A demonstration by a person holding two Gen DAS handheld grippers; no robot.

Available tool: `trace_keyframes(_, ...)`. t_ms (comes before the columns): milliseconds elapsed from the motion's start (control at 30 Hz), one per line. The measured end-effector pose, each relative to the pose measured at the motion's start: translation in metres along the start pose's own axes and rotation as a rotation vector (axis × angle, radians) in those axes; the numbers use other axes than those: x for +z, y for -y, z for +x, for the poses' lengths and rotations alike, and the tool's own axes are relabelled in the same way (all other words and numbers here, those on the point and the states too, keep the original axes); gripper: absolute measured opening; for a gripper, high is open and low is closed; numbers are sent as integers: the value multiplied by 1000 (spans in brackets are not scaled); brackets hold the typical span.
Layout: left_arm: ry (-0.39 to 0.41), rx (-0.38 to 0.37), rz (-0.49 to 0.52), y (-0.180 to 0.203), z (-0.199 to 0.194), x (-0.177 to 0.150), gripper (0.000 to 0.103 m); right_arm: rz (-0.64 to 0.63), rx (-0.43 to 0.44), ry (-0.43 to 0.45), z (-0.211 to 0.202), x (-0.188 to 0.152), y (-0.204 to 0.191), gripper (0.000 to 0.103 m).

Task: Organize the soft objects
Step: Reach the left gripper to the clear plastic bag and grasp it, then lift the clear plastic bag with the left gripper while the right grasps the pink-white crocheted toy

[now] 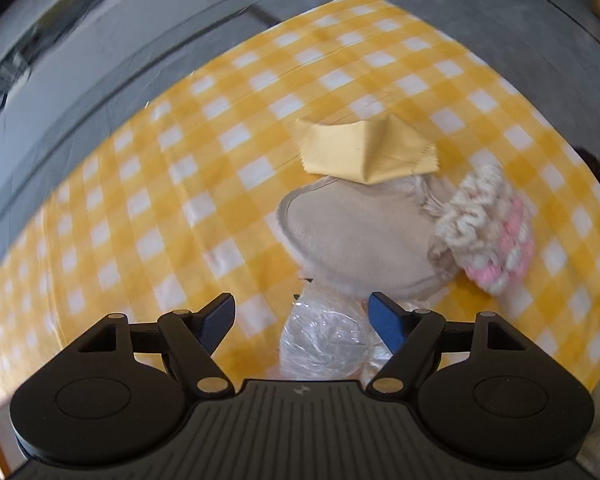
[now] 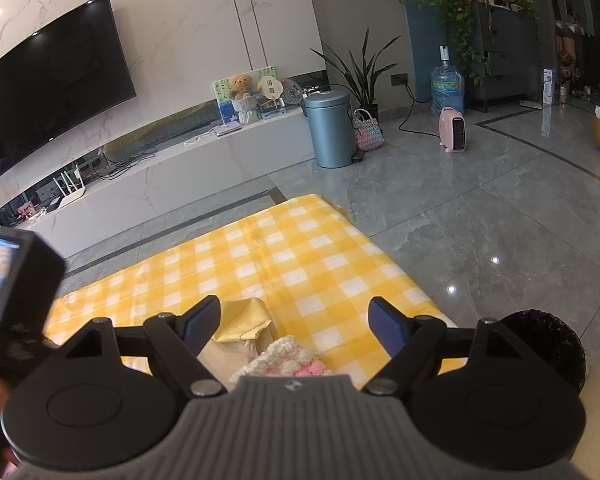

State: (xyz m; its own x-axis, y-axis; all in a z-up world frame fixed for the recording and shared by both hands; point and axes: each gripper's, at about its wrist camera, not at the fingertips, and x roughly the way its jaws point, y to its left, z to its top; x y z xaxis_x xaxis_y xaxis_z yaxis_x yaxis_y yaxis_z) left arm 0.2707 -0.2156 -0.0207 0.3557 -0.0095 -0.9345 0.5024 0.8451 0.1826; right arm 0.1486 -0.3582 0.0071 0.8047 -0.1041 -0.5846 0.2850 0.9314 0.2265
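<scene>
Looking along the left tool [image 1: 302, 318], jaws spread and holding nothing, motion blur softens a beige pad [image 1: 356, 236] on the yellow checked cloth [image 1: 172, 184]; a folded yellow cloth [image 1: 364, 152] overlaps it, cream-and-pink knitwear [image 1: 488, 228] touches its right edge, and crinkled plastic wrap [image 1: 328, 344] is partly hidden by the tool. From the right tool [image 2: 296, 322], also spread empty, the knitwear is cut off below; no writing is legible

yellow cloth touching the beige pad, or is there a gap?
Touching. Left wrist view: the yellow cloth overlaps the beige pad's far edge, no gap showing.
</scene>
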Motion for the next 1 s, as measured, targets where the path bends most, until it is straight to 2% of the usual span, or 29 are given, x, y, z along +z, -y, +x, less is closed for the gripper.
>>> trace_keyframes(133, 68, -91, 292, 5, -17, -11, 90, 1, -3, -2, -1, -1, 2, 80)
trace_keyframes(200, 120, -87, 496, 12, -24, -23, 90, 1, -6, 0, -2, -1, 4, 80)
trace_keyframes(233, 143, -60, 598, 17, -24, -31, 90, 1, -9, 1, -2, -1, 3, 80)
trace_keyframes(300, 123, -12, 769, 25, -19, -43, 90, 4, -18, 2, -1, -1, 4, 80)
trace_keyframes(367, 71, -22, 898, 30, -11, -51, 88, 2, -27, -3, 0, -1, 3, 80)
trace_keyframes(433, 49, -28, 974, 35, -3, -58, 86, -7, -31, -10, 3, -2, 2, 80)
trace_keyframes(567, 71, -93, 1083, 48, 3, -64, 85, -24, -35, -35, 11, -2, 4, 80)
trace_keyframes(667, 4, -109, 1201, 64, 19, -67, 84, -16, -56, -63, 21, -3, 10, 80)
trace_keyframes(767, -32, -90, 1295, 75, 33, -72, 84, -8, -71, -97, 32, -5, 16, 80)
trace_keyframes(900, -42, -77, 1312, 81, 47, -68, 84, 0, -81, -129, 42, -8, 20, 80)
trace_keyframes(967, -56, -89, 1306, 82, 52, -66, 80, -4, -76, -130, 44, -9, 20, 80)
trace_keyframes(1000, -61, -92, 1307, 83, 54, -66, 72, -8, -72, -131, 44, -9, 19, 80)
